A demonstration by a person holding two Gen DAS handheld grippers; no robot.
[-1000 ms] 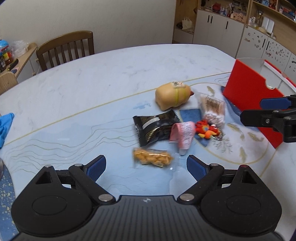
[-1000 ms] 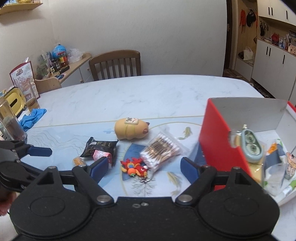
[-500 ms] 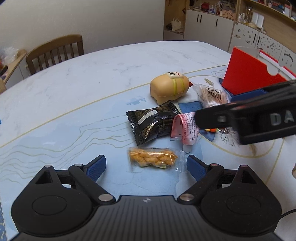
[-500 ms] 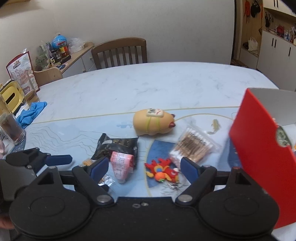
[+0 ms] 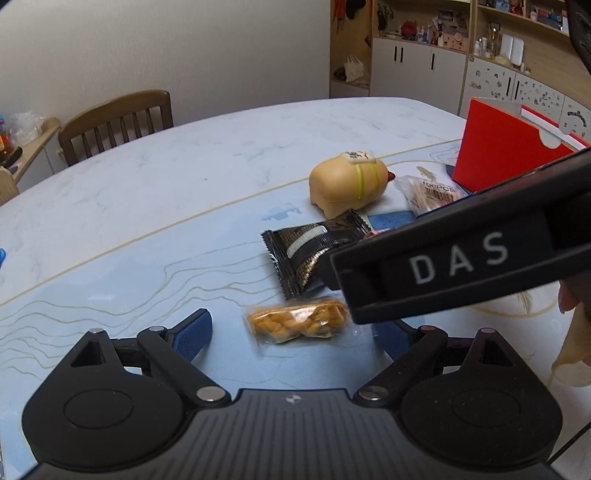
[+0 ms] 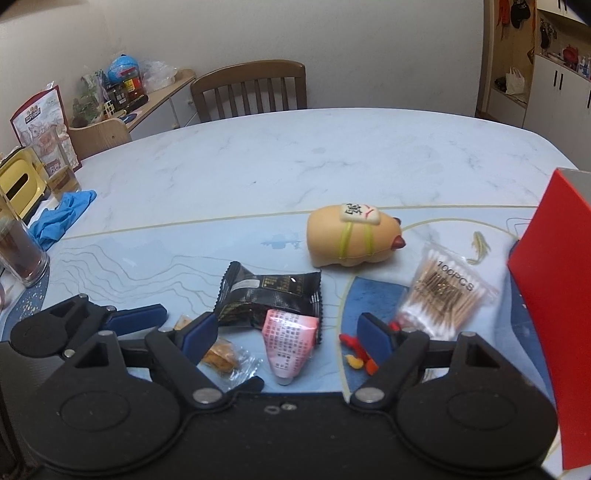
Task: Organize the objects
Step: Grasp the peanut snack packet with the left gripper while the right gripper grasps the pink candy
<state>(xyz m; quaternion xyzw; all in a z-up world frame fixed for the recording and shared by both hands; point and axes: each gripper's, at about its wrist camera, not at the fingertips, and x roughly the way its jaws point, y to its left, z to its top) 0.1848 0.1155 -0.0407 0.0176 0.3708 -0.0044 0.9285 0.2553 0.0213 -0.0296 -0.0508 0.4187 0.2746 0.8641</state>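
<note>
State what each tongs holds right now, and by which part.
Nothing. The left tongs are open around the clear snack pack without closing; the right tongs are open above the pink packet.

A pale marbled desk is backed by a plain off-white wall. A wooden slatted chair is set at its far edge. White cabinets under wooden shelves are seen at the right, a cluttered sideboard at the left.
</note>
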